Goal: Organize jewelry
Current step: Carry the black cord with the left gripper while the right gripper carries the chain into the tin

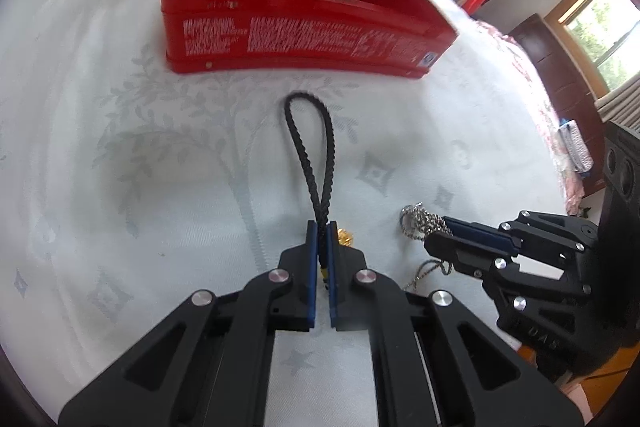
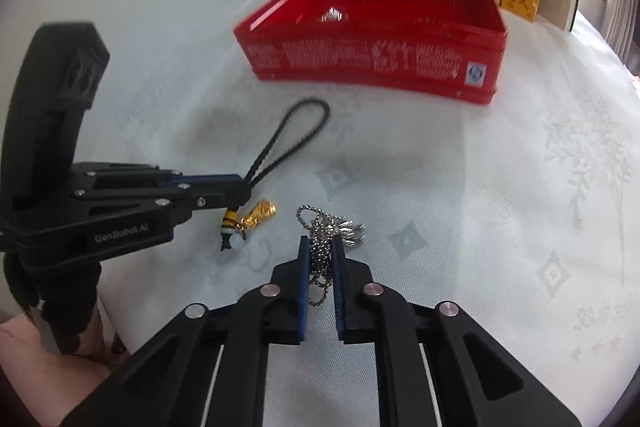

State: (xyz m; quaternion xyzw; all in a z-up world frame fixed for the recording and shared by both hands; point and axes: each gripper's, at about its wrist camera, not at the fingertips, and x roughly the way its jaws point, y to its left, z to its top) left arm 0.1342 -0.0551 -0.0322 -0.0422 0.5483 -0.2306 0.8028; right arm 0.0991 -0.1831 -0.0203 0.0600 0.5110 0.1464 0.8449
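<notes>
Left gripper [image 1: 322, 227] pinches my black cord [image 1: 310, 147]; right gripper [image 2: 321, 241] clamps the silver chain [image 2: 320, 247], both short of the red tin [image 1: 296, 35].

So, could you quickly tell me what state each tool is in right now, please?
Left tool: closed on the black braided cord of the gold charm.
Right tool: closed on the silver chain.

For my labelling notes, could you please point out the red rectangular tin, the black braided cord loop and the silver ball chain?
Red rectangular tin [image 1: 304, 39]: left wrist view, printed front wall.
Black braided cord loop [image 1: 306, 131]: left wrist view, loop's strand.
Silver ball chain [image 2: 320, 247]: right wrist view, bunched middle.
</notes>
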